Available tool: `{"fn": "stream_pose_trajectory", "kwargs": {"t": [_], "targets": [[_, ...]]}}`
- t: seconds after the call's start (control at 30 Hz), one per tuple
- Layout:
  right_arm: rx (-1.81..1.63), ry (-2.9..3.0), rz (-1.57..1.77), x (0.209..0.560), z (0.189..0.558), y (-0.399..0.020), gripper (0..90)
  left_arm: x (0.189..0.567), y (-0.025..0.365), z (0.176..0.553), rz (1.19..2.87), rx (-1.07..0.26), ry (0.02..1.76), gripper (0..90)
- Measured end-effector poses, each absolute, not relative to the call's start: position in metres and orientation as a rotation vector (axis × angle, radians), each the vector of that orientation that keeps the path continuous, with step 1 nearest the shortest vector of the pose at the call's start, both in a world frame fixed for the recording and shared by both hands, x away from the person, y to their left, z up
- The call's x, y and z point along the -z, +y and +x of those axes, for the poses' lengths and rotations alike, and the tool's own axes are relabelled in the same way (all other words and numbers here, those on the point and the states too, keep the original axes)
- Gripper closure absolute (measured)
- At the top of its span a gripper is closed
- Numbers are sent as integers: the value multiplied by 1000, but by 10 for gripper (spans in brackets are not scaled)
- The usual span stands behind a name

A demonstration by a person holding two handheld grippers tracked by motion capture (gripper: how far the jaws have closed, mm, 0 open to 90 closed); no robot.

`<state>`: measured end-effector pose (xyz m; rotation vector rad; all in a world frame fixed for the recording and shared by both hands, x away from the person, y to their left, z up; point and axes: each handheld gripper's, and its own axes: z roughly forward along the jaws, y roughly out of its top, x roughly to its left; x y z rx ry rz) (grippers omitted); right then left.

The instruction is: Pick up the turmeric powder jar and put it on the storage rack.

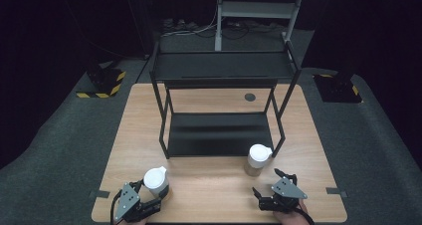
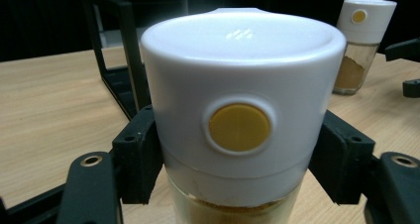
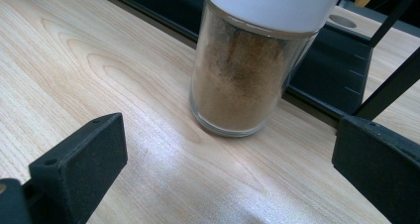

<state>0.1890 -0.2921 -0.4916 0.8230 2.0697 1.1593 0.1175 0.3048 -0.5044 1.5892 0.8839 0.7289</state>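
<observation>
While left tongs point(image 1: 152, 205) are clamping near jar point(image 1: 156, 181) for lifting, right tongs point(image 1: 271, 185) are gaping before far jar point(image 1: 258, 159).

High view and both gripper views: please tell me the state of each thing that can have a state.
Left spice jar: upright on the table, lid on, clamped at the lid.
Left hand-held gripper: shut on the left spice jar.
Right spice jar: upright on the table, lid on, free, partly filled with brown powder.
Right hand-held gripper: open, short of the right spice jar.
Black shelf rack: standing, both shelves bare.
</observation>
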Motion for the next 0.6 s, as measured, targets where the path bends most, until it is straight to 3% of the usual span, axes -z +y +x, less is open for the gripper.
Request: {"fn": "stream_pose_trajectory", "kwargs": {"t": [0.6], "targets": [[-1148,2080,819,490,190,-291,0,491,300,110,1551,-777,860,305]]}}
